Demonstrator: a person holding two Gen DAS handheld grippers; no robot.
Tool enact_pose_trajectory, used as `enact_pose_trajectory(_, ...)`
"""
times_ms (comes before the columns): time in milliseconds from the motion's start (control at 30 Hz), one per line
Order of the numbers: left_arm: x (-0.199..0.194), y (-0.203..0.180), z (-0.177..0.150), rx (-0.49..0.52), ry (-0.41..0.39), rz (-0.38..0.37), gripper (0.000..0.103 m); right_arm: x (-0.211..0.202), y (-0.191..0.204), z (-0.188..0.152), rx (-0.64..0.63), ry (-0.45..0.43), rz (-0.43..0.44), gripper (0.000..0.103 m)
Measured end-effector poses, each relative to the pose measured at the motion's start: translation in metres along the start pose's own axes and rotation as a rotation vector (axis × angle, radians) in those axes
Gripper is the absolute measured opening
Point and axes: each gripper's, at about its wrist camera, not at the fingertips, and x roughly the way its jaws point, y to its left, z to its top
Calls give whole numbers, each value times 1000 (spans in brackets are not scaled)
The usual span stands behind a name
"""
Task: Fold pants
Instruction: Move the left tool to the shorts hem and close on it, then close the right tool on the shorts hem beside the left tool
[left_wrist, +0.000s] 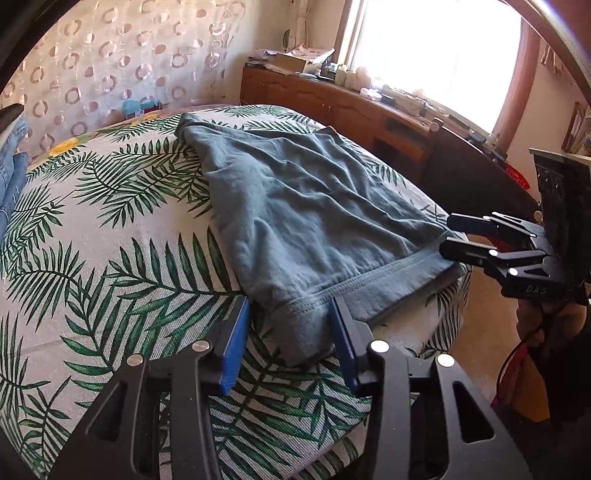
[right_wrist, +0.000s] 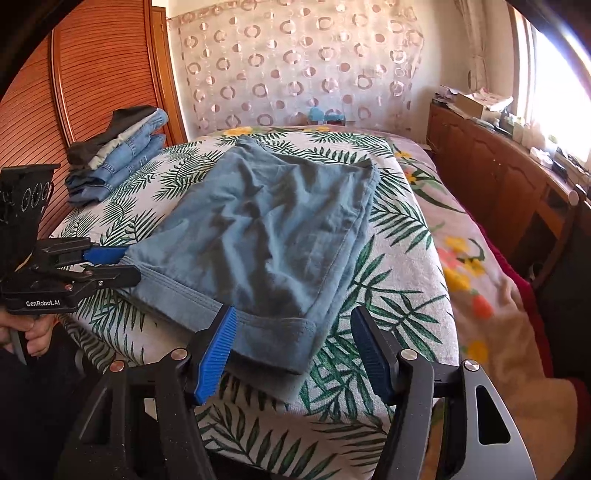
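Pants (right_wrist: 266, 221) soft matt cloth; cabinet (right_wrist: 491, 173) glossy wood; bedspread (right_wrist: 399, 280) woven.

The pants (right_wrist: 266, 229) at frame centre are plain dusty blue-grey, lying on a pale sheet (right_wrist: 399, 280) printed with green palm fronds and yellow flowers. At upper left, a stack of clothes (right_wrist: 122, 151) shows denim blue under dark grey. The curtain (right_wrist: 295, 66) at top is beige with pink rings, and the gripper pads (right_wrist: 218, 350) are bright blue on black.

black gripper frames, ribbed blue fingers (right_wrist: 218, 354), silver screws, white "genrobot.ai" marking, red cable
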Motion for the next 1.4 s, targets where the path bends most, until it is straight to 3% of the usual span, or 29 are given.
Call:
enact_pose_trajectory(67, 0, 0, 0, 4, 2, 0, 42, -2, -1, 0, 9, -5, -1, 65)
enact_pose_trajectory(200, -1, -1, -1, 6, -9, -25, 22, -5, -1, 0, 18, -9, 20, 56)
enact_pose_trajectory(267, -7, -1, 0, 2, -28, -32, 18, -5, 0, 0, 18, -8, 24, 52)
enact_pose_trajectory(367, -16, -3, 3, 8, -45, -42, 18, -5, 1, 0, 19, -8, 30, 45)
enact_pose_trajectory(800, -7, 1, -4, -5, 13, -31, 18, 6, 6, -5, 38, 44, 9, 44)
enact_pose_trajectory(933, -5, 2, -4, -15, 14, -16, 25, 10, 6, -6, 59, 64, 29, 44)
enact_pose_trajectory(1000, -5, 5, -4, -28, 16, 1, 37, 10, 7, -5, 61, 64, 32, 44)
enact_pose_trajectory(1100, -5, 6, -5, -37, 11, -4, 37, 10, 7, -4, 59, 64, 36, 44)
enact_pose_trajectory(1233, -5, 4, -6, -28, 3, 10, 38, 11, 9, -5, 52, 67, 54, 34)
enact_pose_trajectory(1333, -5, 3, -7, -23, -1, 2, 38, 11, 9, -6, 47, 68, 85, 22)
enact_pose_trajectory(1400, -4, 2, -8, -19, 2, -33, 25, 11, 9, -7, 41, 64, 89, 19)
